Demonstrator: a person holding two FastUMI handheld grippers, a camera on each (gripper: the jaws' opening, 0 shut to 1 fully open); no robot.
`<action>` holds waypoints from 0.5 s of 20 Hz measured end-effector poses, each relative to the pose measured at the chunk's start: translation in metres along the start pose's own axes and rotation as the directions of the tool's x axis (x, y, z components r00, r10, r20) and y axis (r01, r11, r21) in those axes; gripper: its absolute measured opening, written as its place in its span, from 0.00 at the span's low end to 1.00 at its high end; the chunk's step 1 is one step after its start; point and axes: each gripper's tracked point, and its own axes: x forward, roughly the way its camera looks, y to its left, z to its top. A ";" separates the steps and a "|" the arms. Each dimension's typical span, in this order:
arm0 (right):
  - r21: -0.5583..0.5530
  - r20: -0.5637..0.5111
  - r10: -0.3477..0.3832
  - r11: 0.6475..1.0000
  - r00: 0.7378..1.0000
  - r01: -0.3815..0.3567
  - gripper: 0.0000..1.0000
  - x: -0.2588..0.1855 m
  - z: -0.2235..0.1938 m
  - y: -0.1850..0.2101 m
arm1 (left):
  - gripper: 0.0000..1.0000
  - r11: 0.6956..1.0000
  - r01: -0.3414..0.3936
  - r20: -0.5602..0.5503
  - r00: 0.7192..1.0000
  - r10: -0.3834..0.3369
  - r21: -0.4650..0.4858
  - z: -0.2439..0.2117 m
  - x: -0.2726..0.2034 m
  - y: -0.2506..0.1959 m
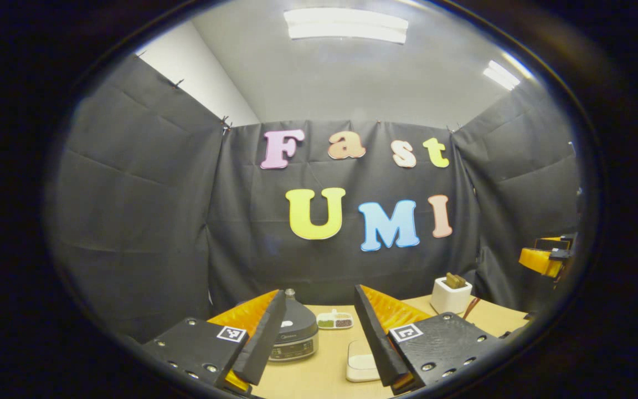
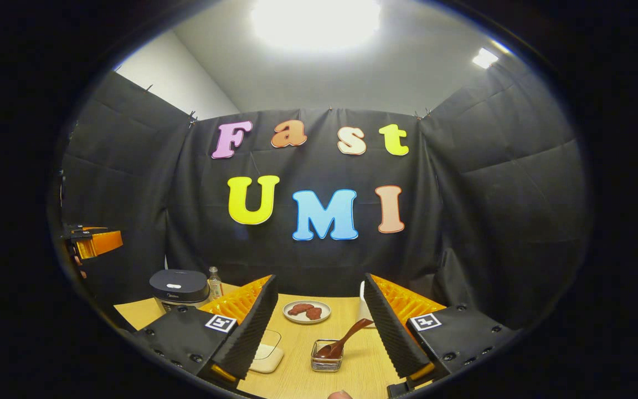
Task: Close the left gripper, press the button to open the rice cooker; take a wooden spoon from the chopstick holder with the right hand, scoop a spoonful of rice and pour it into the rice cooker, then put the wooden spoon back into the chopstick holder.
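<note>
Jaws spread on left gripper (image 1: pixel 319 332) and right gripper (image 2: pixel 319 327); rice cooker (image 1: pixel 294 331) lid down, wooden spoon (image 2: pixel 344 339) in chopstick holder (image 2: pixel 327 356).

Both views look level across the table (image 1: pixel 319 371), sharing the rice cooker (image 2: pixel 179 288).

Plate (image 2: pixel 307 311) of reddish food mid-frame on the desk (image 2: pixel 297 377), small bottle (image 2: pixel 215 283) lower left, divided dish (image 1: pixel 334 320) lower centre, ceiling lamp (image 1: pixel 346 25) at top.
</note>
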 end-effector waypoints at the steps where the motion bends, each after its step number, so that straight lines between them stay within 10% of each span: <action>1: -0.001 -0.003 0.001 1.000 1.000 -0.001 0.98 -0.001 0.000 0.002 | 0.77 1.000 0.002 -0.002 1.000 -0.002 0.007 -0.002 -0.001 0.001; 10: 0.006 0.025 -0.004 1.000 1.000 0.004 0.98 0.004 0.014 0.010 | 0.77 1.000 0.023 0.006 1.000 -0.022 -0.007 0.000 -0.003 -0.002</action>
